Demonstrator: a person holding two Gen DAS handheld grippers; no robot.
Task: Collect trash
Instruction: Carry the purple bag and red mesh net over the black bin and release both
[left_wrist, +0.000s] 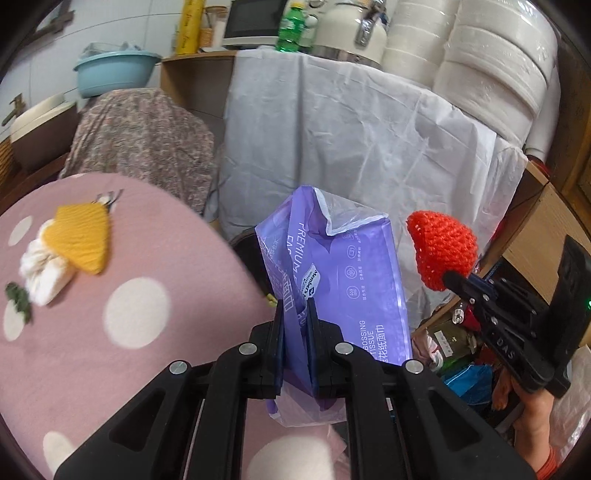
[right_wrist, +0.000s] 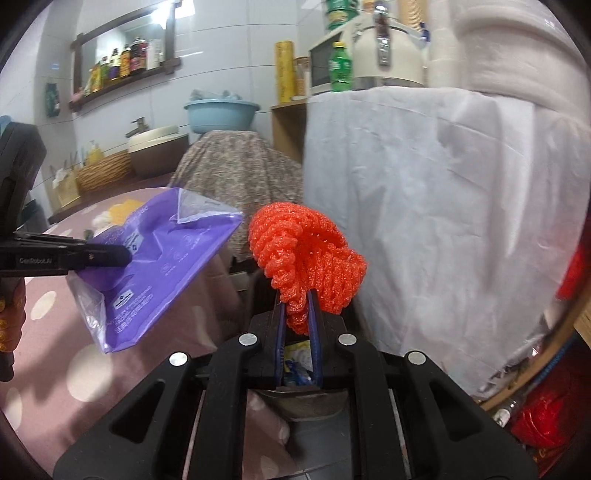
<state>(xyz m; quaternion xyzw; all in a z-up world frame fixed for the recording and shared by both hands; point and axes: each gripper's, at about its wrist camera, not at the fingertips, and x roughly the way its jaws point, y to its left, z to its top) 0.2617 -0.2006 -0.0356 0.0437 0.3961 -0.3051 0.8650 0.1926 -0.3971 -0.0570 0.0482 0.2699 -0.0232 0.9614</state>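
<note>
Left hand-held gripper (left_wrist: 295, 314) is clamped on a purple tissue wrapper (left_wrist: 332, 266); the right hand-held gripper (right_wrist: 297, 314) pinches an orange foam net (right_wrist: 306, 254). Both items hang past the desk (left_wrist: 129, 369) edge. Risk: the springy net, held only by its tail, slips free.

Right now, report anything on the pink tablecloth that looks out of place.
A yellow cloth, a crumpled white tissue wad and a green scrap lie scattered on the pink dotted tablecloth, looking like uncollected litter.
</note>
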